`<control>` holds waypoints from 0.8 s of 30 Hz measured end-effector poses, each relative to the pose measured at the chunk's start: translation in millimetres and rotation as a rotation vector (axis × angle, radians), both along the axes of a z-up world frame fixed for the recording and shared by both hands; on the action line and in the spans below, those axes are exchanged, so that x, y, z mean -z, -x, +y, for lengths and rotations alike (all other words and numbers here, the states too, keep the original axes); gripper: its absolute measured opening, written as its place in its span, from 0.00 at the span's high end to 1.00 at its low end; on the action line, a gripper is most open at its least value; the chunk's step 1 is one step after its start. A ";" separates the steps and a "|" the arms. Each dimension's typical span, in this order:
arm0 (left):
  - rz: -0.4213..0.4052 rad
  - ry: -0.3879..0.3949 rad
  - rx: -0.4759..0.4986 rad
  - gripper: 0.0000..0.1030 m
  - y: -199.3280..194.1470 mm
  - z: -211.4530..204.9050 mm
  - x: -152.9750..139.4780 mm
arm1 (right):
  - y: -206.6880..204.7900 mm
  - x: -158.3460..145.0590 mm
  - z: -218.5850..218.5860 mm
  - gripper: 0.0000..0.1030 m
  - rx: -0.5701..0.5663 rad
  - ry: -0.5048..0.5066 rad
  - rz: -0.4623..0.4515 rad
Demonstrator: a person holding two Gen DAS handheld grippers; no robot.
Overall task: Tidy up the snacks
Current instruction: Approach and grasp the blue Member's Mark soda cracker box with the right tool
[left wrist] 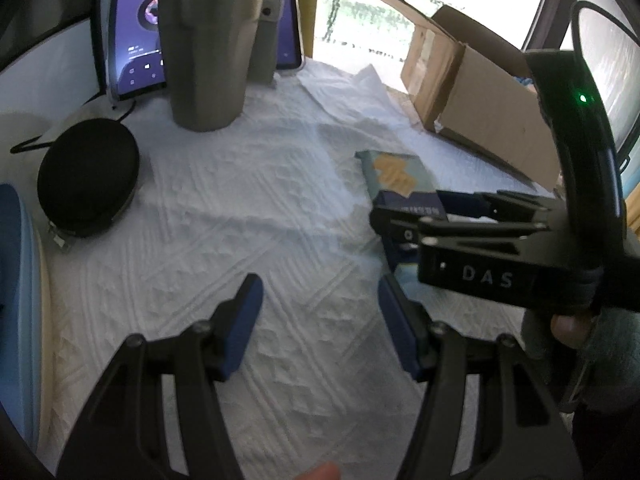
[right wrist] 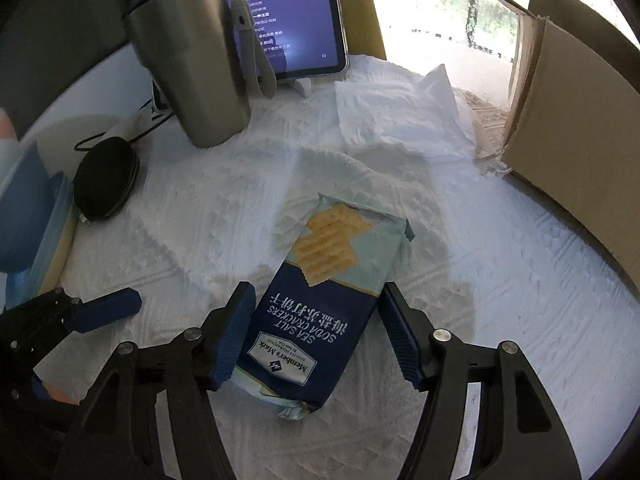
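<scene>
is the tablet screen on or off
On. The tablet propped behind the steel tumbler glows purple with lines of white text.

You are working over a table (right wrist: pixel 500 300) covered in a white cloth with a woven, raised pattern. Behind its far edge a window (right wrist: pixel 440 8) lets in bright daylight, and blurred greenery shows through the glass. That light washes out the far side of the cloth, while the near part lies in soft shadow.
</scene>
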State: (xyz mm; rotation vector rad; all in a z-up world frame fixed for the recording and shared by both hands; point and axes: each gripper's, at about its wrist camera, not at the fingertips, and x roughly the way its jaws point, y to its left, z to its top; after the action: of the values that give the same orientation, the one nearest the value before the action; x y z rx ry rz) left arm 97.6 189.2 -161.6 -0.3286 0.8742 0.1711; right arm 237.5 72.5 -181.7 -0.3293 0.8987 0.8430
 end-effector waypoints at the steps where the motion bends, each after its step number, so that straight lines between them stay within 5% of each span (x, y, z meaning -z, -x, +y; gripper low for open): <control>1: 0.001 0.005 0.003 0.40 -0.4 -1.4 -0.7 | 0.2 -0.6 -3.4 0.39 0.002 -0.004 0.007; 16: 0.000 -0.019 0.115 0.40 -32.2 -67.4 -14.9 | -9.1 -19.1 -130.3 0.42 0.149 -0.096 0.026; 19: -0.005 -0.027 0.142 0.40 -39.6 -82.6 -21.1 | -12.9 -27.6 -155.8 0.49 0.178 -0.124 0.023; 21: -0.009 -0.035 0.160 0.40 -45.0 -93.0 -25.7 | -16.0 -33.0 -168.3 0.79 0.198 -0.133 0.008; 24: -0.015 -0.047 0.179 0.40 -53.7 -106.7 -31.4 | -24.8 -38.1 -189.6 0.80 0.232 -0.141 -0.002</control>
State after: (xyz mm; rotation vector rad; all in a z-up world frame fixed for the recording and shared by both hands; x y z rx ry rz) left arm 151.2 82.4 -130.3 -0.2067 0.8792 0.0231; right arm 262.3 -117.1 -143.6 -0.0999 0.8522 0.6864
